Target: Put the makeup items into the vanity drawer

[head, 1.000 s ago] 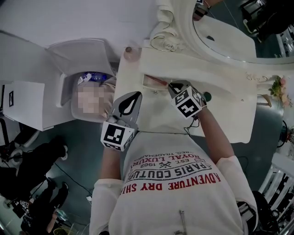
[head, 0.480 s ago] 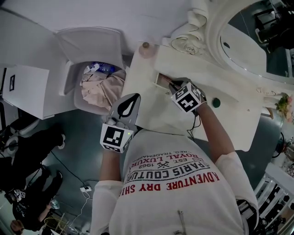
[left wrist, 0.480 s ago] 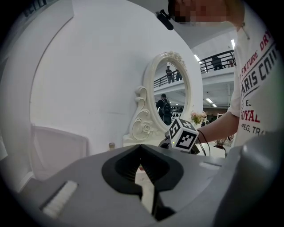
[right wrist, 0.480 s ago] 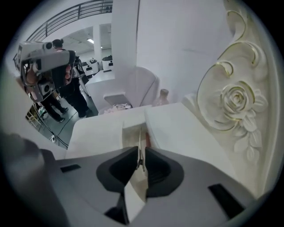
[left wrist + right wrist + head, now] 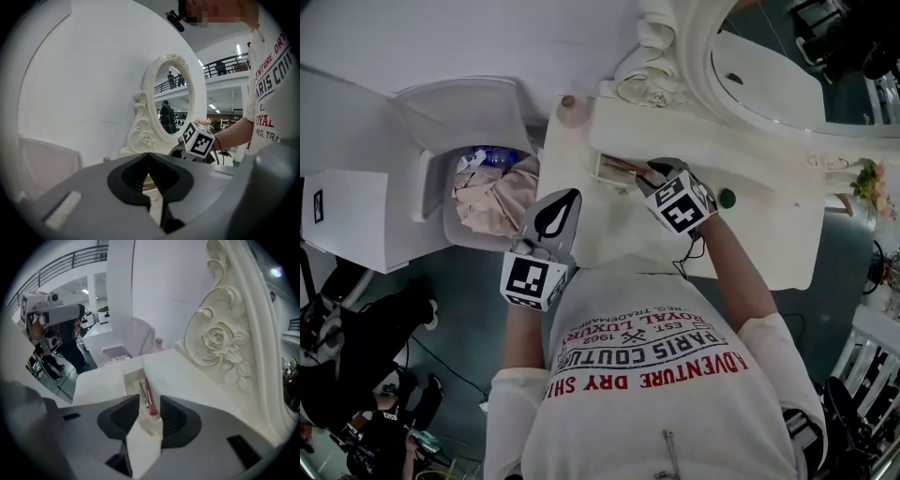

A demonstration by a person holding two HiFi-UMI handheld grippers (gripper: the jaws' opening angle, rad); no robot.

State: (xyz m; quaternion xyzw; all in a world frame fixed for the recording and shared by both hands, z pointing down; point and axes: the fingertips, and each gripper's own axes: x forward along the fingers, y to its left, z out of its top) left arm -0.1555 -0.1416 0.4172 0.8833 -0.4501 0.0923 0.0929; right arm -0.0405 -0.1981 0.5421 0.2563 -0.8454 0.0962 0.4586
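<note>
The white vanity's small drawer (image 5: pixel 605 170) stands open, with thin pencil-like makeup items (image 5: pixel 623 171) lying inside. My right gripper (image 5: pixel 650 178) hovers right over the drawer's right end. In the right gripper view its jaws (image 5: pixel 150 400) are opening. A clear gap shows between the pads, and the red-tipped pencils (image 5: pixel 147 392) lie below in the drawer (image 5: pixel 133 375), not pressed by either pad. My left gripper (image 5: pixel 570 197) hangs left of the vanity's front edge, away from the drawer. Its jaws (image 5: pixel 149 155) are shut, tips touching, with nothing between them.
An oval mirror (image 5: pixel 769 75) in an ornate frame rises behind the vanity top (image 5: pixel 769 234). A small green round thing (image 5: pixel 727 198) lies right of my right gripper, and a pink knob-like piece (image 5: pixel 569 103) sits at the far left corner. An open bin (image 5: pixel 492 197) with crumpled cloth stands left.
The head camera has swung about. Both grippers keep nearly the same places, the right one still over the open drawer and the left one beside the vanity's edge.
</note>
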